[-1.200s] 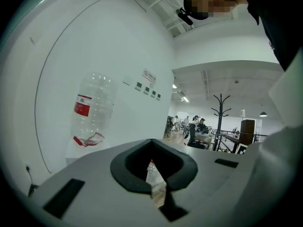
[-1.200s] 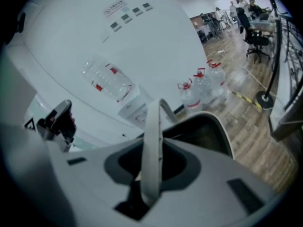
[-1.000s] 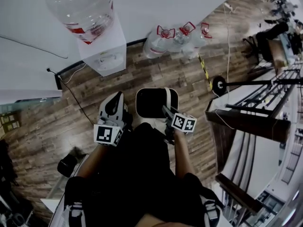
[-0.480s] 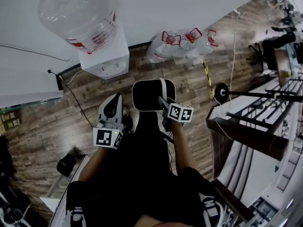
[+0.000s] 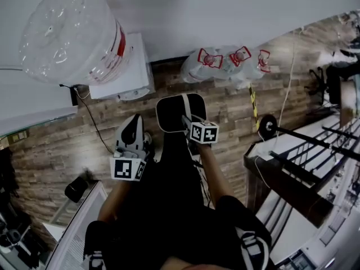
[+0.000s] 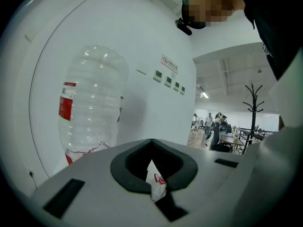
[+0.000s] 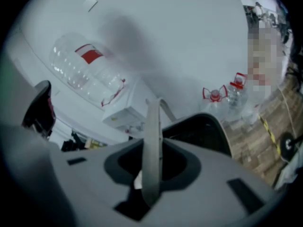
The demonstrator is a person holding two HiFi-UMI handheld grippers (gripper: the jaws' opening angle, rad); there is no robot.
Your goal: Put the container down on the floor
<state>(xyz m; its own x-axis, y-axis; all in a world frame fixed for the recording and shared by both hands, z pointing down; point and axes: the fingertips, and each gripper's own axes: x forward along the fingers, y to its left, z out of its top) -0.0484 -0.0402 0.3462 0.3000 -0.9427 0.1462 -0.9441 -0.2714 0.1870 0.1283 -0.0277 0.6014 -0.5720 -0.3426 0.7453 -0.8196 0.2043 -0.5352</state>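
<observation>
Above wooden floor (image 5: 225,106), container (image 5: 171,114) just beyond right tool (image 5: 187,121), jaws clamped on handle (image 7: 152,136)

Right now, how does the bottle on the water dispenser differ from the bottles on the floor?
The dispenser bottle sits neck down; the floor bottles stand upright. The dispenser bottle is single and looks bigger; the floor bottles are three, with red handles. All are clear plastic.

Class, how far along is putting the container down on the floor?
Done: the right gripper is shut on the handle. In hand: the container hangs from it, apparently above the floor. To do: lower it onto the floor and let go.
</observation>
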